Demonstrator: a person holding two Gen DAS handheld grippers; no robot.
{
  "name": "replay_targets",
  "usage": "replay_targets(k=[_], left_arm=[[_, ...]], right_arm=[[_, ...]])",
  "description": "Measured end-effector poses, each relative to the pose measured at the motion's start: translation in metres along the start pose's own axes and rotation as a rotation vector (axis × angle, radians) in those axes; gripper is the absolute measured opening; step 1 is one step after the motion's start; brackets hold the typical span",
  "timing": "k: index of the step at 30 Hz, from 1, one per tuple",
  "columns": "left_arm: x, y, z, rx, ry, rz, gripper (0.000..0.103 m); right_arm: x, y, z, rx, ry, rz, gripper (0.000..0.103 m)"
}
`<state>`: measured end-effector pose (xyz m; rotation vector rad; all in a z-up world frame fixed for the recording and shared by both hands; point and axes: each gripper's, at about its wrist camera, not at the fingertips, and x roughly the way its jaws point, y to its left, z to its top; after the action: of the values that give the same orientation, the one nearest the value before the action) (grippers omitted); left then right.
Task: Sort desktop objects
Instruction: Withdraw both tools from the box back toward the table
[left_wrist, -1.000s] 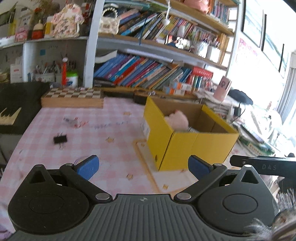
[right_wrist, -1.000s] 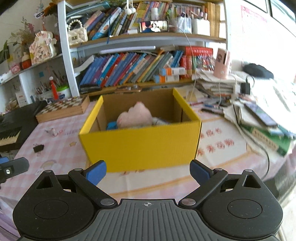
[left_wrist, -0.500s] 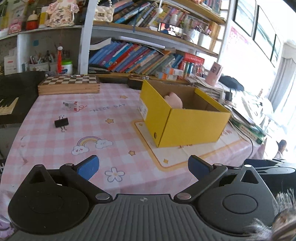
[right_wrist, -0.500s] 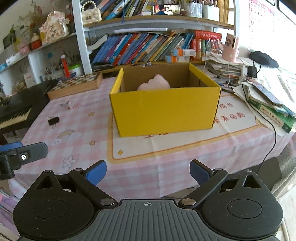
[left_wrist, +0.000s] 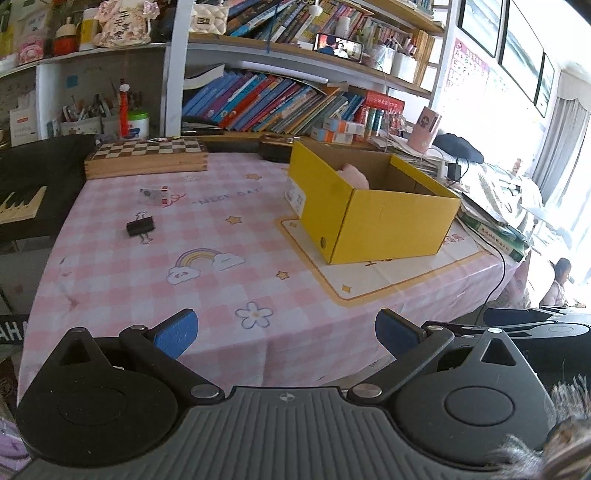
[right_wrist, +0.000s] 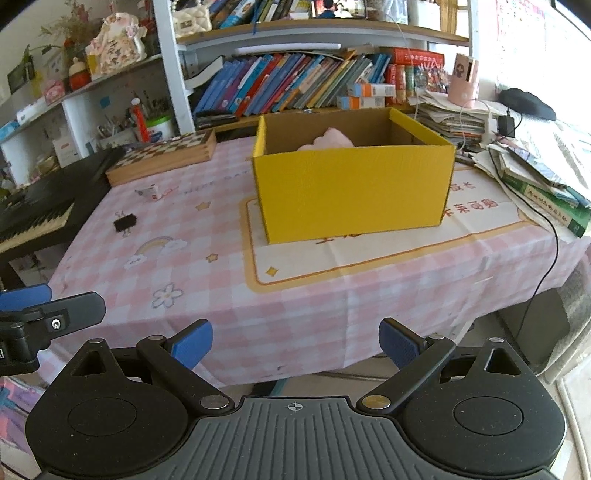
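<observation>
While both tools hang off the near edge of the pink checked tablecloth (right_wrist: 303, 302), the left gripper (left_wrist: 286, 332) and the right gripper (right_wrist: 295, 343) each stand wide apart with nothing between their blue pads. Left of the yellow box (right_wrist: 351, 192) lie a black binder clip (left_wrist: 140, 226) and, farther back, a small white item (left_wrist: 155, 194). A pink soft thing (right_wrist: 327, 142) sits inside that box.

- Bright daylight enters from the window (left_wrist: 554, 122) at the right edge, which is blown out to white
- Fisheye bending curves the bookshelf (right_wrist: 295, 33) along the top
- Both views sharp, shadows soft
</observation>
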<state>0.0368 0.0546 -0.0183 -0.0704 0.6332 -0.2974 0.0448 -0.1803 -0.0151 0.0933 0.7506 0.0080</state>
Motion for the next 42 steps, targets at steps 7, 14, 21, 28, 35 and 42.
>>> replay_targets(k=[7, 14, 21, 28, 35, 42], left_arm=[[-0.011, 0.02, -0.005, -0.041, -0.013, 0.038, 0.103], [-0.02, 0.037, -0.005, -0.06, -0.037, 0.069, 0.103], [-0.029, 0.055, -0.007, -0.084, -0.053, 0.102, 0.103], [-0.033, 0.068, -0.005, -0.113, -0.069, 0.124, 0.103], [-0.032, 0.074, -0.003, -0.112, -0.077, 0.144, 0.103], [-0.019, 0.081, 0.005, -0.119, -0.08, 0.155, 0.103]], right_arm=[[0.001, 0.024, -0.001, -0.046, 0.003, 0.04, 0.098], [0.003, 0.047, 0.001, -0.093, -0.009, 0.081, 0.098], [0.007, 0.068, 0.004, -0.131, -0.013, 0.113, 0.098], [0.007, 0.09, 0.011, -0.203, -0.032, 0.161, 0.098], [0.018, 0.1, 0.017, -0.226, -0.026, 0.191, 0.098], [0.034, 0.105, 0.027, -0.247, -0.029, 0.211, 0.098]])
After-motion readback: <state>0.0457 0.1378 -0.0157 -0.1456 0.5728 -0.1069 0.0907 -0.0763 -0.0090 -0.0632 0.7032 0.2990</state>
